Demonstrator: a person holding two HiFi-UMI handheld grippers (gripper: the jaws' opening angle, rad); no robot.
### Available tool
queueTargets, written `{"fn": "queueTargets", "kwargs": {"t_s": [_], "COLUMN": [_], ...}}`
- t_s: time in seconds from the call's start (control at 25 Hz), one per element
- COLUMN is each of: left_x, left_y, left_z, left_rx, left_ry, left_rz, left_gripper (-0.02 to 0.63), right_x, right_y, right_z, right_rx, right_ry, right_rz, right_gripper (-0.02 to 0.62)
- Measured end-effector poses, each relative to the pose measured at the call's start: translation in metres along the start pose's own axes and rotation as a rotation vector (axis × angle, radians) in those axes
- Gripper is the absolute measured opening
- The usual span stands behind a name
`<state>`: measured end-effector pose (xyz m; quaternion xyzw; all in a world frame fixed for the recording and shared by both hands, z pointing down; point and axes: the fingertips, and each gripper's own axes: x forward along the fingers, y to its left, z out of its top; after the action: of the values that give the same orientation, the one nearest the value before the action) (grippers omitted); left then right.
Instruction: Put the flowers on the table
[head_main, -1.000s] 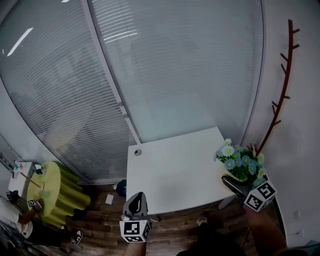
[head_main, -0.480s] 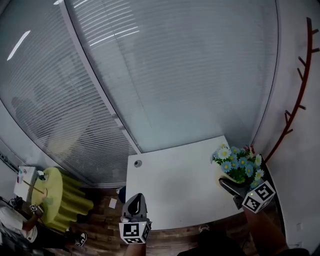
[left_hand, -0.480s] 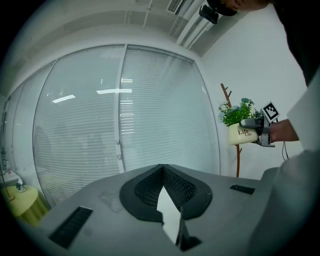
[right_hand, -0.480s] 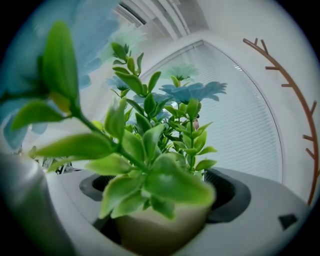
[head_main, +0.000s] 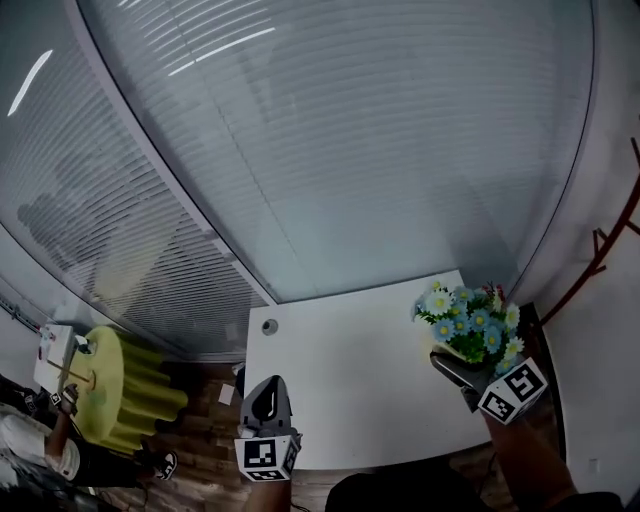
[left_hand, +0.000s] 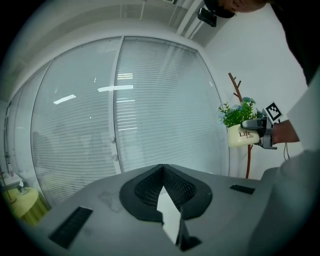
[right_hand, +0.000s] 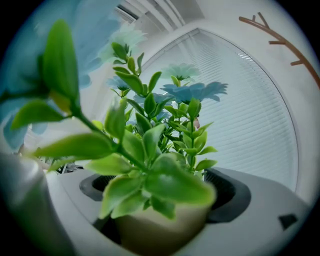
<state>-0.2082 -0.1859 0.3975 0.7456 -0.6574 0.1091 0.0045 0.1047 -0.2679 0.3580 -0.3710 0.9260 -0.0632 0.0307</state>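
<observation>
- Upright flowers (head_main: 468, 322) in a cream pot (left_hand: 242, 136), stems rising, blooms on top; at the right of the head view, over the right edge of the white desk (head_main: 350, 370).
- Pot clamped between the fingers (right_hand: 233, 195) of the right gripper (head_main: 452, 366), one on each side, leaves rising just ahead.
- Left gripper (left_hand: 161, 170) at bottom centre of the head view, fingers pressed together on nothing.
- Only from the left gripper view: pot's side, printed "Life".
- Only from the right gripper view: close, blurred leaves.
</observation>
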Motion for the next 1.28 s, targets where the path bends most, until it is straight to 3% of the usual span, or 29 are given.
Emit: {"fn": "queueTargets", "kwargs": {"t_s": [0.4, 0.68, 1.12, 1.28], "left_x": [0.046, 0.064, 0.106, 0.111], "left_y": [0.007, 0.018, 0.019, 0.016], "left_z": [-0.019, -0.012, -0.056, -0.069], "left_rx": [-0.044, -0.017, -0.025, -0.07], "left_ry": [0.013, -0.015, 0.012, 0.03], "left_rz": [-0.058, -0.122, -0.177, -0.177], "left_gripper": [0.005, 0.005, 0.005, 0.005], "right_x": [0.045, 0.061, 0.089, 0.094], "right_y": [0.0, 0.018, 0.008, 0.008], "right_z": [-0.019, -0.028, -0.083, -0.101], "right_rx": [-0.056, -0.12, -0.105, -0.095], "right_ry": [0.038, 0.052, 0.092, 0.119], "right_rz": [-0.003, -0.021, -0.06, -0.058], "right_gripper": [0.522, 0.522, 0.522, 0.522]}}
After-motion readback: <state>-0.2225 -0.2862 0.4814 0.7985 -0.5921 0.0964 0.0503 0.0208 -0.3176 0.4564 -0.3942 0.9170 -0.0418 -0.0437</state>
